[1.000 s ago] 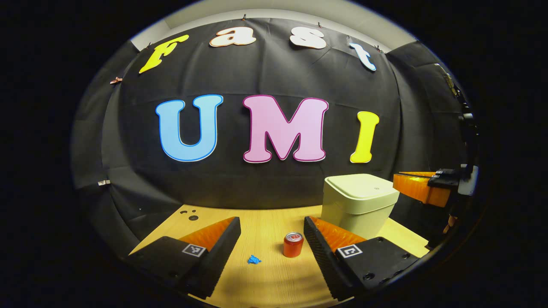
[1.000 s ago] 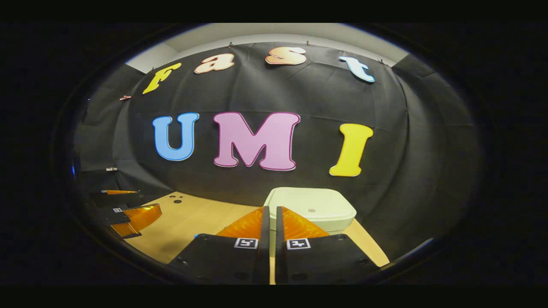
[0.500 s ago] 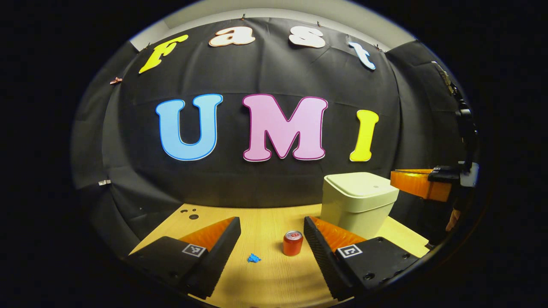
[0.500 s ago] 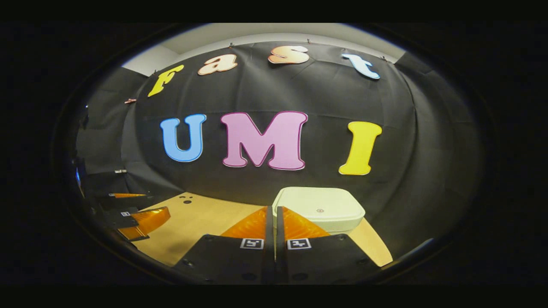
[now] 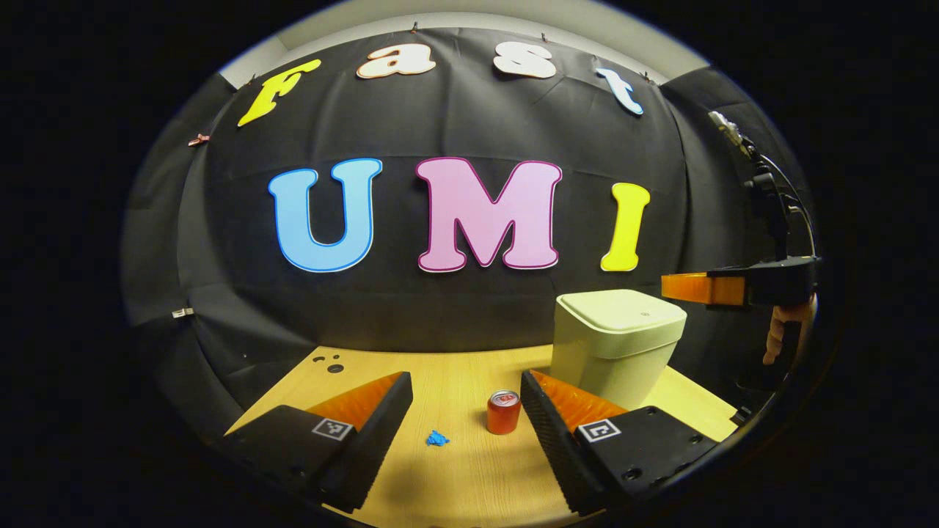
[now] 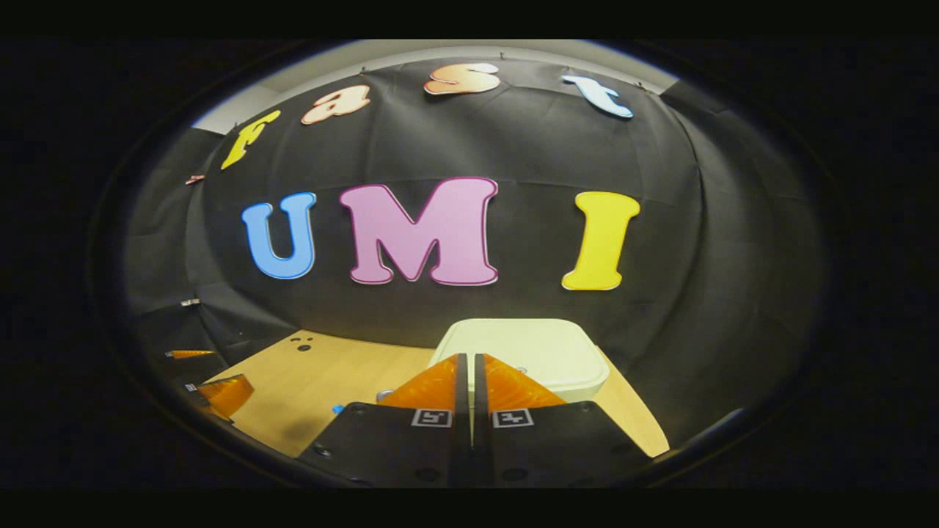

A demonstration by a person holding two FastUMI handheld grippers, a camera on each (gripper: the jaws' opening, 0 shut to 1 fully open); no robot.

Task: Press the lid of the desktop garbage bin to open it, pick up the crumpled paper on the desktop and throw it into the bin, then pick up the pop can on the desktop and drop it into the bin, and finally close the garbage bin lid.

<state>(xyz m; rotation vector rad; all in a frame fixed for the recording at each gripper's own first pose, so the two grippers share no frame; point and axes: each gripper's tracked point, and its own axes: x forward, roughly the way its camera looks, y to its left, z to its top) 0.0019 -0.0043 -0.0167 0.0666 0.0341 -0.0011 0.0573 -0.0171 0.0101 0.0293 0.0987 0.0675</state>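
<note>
A pale green bin with its lid down stands on the wooden table at the right. In the left gripper view a red pop can stands upright and a small blue crumpled paper lies to its left. My left gripper is open, low over the table's near side, with the can and paper beyond its fingers. My right gripper is shut on nothing, its tips above the bin lid. From the left gripper view the right gripper hovers right of the bin's top, held by a hand.
Small dark holes mark the table's far left corner. The black cloth wall stands close behind the bin. In the right gripper view the left gripper is at the lower left edge, and a bit of the blue paper shows beside my fingers.
My right gripper has risen and moved forward over the bin, staying shut. The left gripper has barely moved.
</note>
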